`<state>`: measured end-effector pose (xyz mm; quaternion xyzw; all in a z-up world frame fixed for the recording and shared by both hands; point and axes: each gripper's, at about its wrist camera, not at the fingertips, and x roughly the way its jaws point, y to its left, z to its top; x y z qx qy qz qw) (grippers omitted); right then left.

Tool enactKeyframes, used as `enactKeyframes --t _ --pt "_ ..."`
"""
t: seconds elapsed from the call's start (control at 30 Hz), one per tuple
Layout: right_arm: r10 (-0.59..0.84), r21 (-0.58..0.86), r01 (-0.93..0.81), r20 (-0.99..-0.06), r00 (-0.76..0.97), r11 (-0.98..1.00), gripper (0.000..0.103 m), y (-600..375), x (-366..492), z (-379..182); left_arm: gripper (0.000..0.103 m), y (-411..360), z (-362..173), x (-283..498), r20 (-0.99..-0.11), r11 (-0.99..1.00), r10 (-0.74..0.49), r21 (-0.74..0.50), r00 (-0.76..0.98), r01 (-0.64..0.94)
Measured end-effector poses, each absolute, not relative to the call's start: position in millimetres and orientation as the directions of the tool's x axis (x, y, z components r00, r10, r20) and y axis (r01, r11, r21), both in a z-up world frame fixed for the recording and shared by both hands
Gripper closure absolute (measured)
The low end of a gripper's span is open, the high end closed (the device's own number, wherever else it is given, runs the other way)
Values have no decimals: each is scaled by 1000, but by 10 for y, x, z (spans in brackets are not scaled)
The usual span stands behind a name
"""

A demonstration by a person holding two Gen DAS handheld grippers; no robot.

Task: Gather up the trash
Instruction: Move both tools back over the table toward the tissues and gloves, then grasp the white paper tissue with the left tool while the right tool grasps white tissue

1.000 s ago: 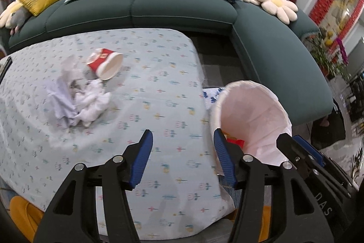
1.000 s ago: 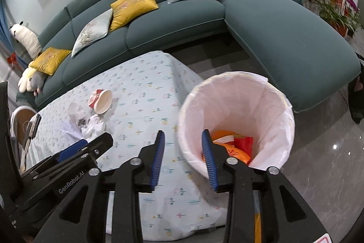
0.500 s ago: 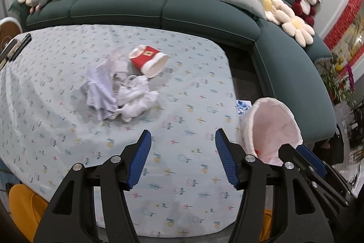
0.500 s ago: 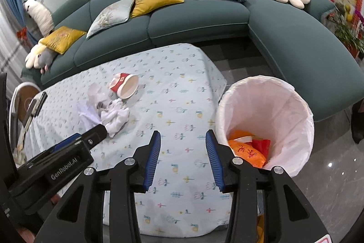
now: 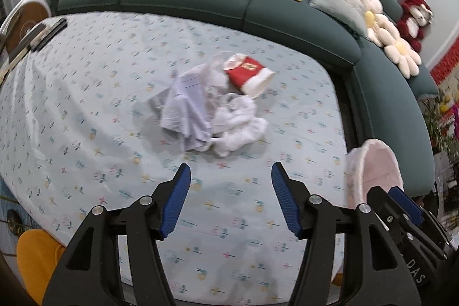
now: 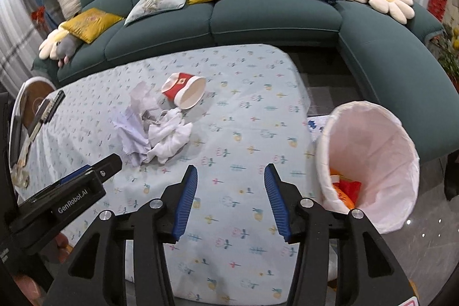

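A red and white paper cup (image 5: 249, 74) lies on its side on the patterned table cloth (image 5: 86, 111); it also shows in the right wrist view (image 6: 185, 89). Beside it lies a heap of crumpled white paper and tissue (image 5: 209, 113), also in the right wrist view (image 6: 155, 128). A bin with a pale pink liner (image 6: 370, 162) stands on the floor at the table's right end, with orange and red trash inside. My left gripper (image 5: 231, 179) is open and empty above the cloth, short of the heap. My right gripper (image 6: 231, 179) is open and empty, left of the bin.
A dark green corner sofa (image 6: 258, 19) with cushions and soft toys runs behind and to the right of the table. A dark flat object (image 5: 47, 33) lies at the table's far left edge. An orange item (image 5: 34, 263) sits low at the left.
Both grippers have swung left, away from the bin and toward the heap and cup. The right gripper's jaws have opened wider. The bin now sits at the right of both views.
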<state>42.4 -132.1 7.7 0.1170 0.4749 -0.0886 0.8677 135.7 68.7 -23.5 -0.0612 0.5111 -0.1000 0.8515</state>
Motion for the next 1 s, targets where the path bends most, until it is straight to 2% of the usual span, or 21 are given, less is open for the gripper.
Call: enactKeyframes --t 0.3,0.67,0.77,0.8,0.87,0.93,1.0 --pt "6 128 218 -873 487 967 55 -1029 825 -190 47 1053 -493 1796 -887 977 -201 -215 417 13" --pt "42 141 191 -895 445 971 55 -857 1309 -464 48 1078 -764 2331 -898 958 -259 -286 356 -26" --pt "45 142 193 -899 436 971 55 -859 1389 -512 54 1032 -849 2434 -900 951 -281 -308 332 -30" --pt "44 141 193 -900 434 971 55 -857 1420 -524 59 1020 -874 2461 -902 950 -283 -310 326 -31" --pt "46 141 191 -901 431 972 55 -847 1466 -537 71 1008 -916 2499 -905 950 -287 -311 314 -29" --pt "47 140 188 -902 430 972 55 -836 1515 -546 92 1020 -950 2512 -909 950 -289 -311 300 -27" --pt "53 145 186 -901 430 972 55 -822 1558 -545 93 1083 -957 2504 -911 951 -287 -309 296 -27"
